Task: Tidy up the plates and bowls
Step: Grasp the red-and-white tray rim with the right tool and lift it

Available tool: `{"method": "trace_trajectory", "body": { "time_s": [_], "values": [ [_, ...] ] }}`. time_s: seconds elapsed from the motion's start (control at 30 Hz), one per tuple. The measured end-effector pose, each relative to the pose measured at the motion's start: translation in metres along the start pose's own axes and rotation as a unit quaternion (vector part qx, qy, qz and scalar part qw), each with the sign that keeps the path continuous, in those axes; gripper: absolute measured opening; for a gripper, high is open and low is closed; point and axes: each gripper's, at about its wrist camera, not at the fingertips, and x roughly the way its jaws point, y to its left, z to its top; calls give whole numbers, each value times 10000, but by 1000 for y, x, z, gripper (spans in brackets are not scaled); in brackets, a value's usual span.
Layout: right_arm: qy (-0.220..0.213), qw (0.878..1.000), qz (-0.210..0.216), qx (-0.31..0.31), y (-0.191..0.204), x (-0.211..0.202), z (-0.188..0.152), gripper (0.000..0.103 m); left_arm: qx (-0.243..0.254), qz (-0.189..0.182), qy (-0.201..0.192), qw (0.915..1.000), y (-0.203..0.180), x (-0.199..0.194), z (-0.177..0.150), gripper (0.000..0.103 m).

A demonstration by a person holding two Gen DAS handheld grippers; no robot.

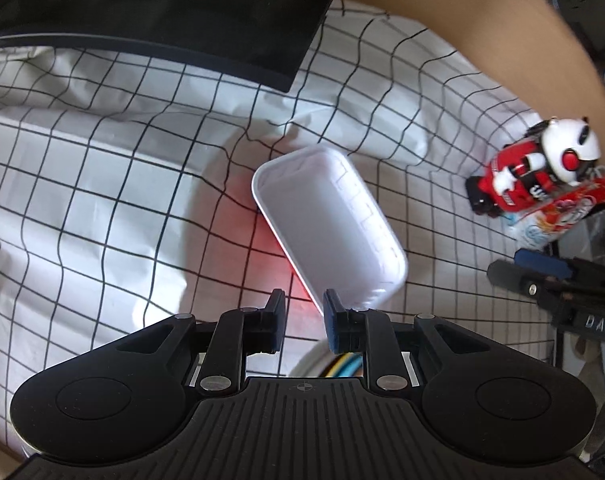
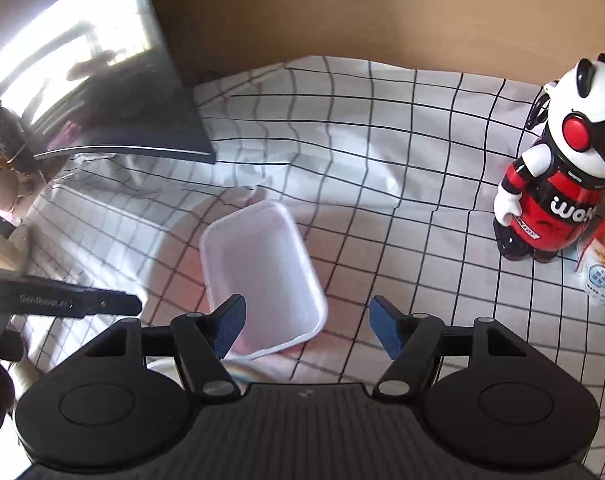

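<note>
Though white inside, rectangular tray (image 1: 330, 224) shows red underside, rounded corners.

a white tablecloth (image 2: 382, 152) with black grid lines covers the table; behind it stands a tan wall (image 2: 342, 12) and a dark glossy screen (image 1: 162, 12).

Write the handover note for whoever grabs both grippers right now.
Left gripper: jaws a narrow gap apart, holding nothing, just short of the white rectangular tray.
Right gripper: wide open, empty, its left finger over the tray's near edge.
The tray lies empty on the checked cloth, tilted, reddish underside showing. A striped dish rim peeks out below the left fingers.
Done: nothing visibly stacked yet.
Left: grasp the tray, group it with the other dishes.
</note>
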Motion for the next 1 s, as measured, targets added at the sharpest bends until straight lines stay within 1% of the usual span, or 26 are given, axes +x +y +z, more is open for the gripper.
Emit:
{"method": "trace_trajectory", "body": {
  "time_s": [0.13,0.27,0.33,0.47,0.5,0.53,0.57,0.6,0.63,0.67,0.73,0.8,0.93,1.0],
  "values": [
    [137,9999,53,-3,-11,29,16,69,-158,74,112,9998,4,19,14,22],
    [332,9989,324,2,-13,74,35,68,-538,100,189,9983,16,50,32,23],
    [530,9978,375,123,-13,101,41,57,-686,152,247,9972,20,68,38,23],
    [983,9928,569,381,-13,145,38,51,-831,318,461,9950,20,95,39,23],
    [1079,9916,589,400,-12,153,36,43,-832,314,500,9948,20,100,39,25],
    [1172,9904,602,414,-11,159,35,31,-830,323,543,9945,20,104,40,25],
    [1259,9890,630,464,-10,162,33,25,-829,329,582,9943,19,109,41,25],
    [1300,9878,676,519,-10,161,31,20,-825,301,618,9942,18,113,43,25],
    [1291,9874,744,540,-9,157,30,19,-833,182,681,9940,17,114,44,26],
    [1181,9891,725,491,-9,146,29,19,-826,110,727,9939,15,112,45,28],
    [927,9924,706,406,-10,122,32,19,-568,-11,563,9968,4,98,48,28],
    [696,9940,694,484,-14,96,36,19,-282,-101,373,9989,-12,80,53,27],
    [216,9970,536,511,-15,39,40,21,89,-188,126,9997,-45,45,57,28],
    [46,9975,500,494,-14,14,38,22,234,-269,26,9994,-58,27,56,28]
  ]
}}
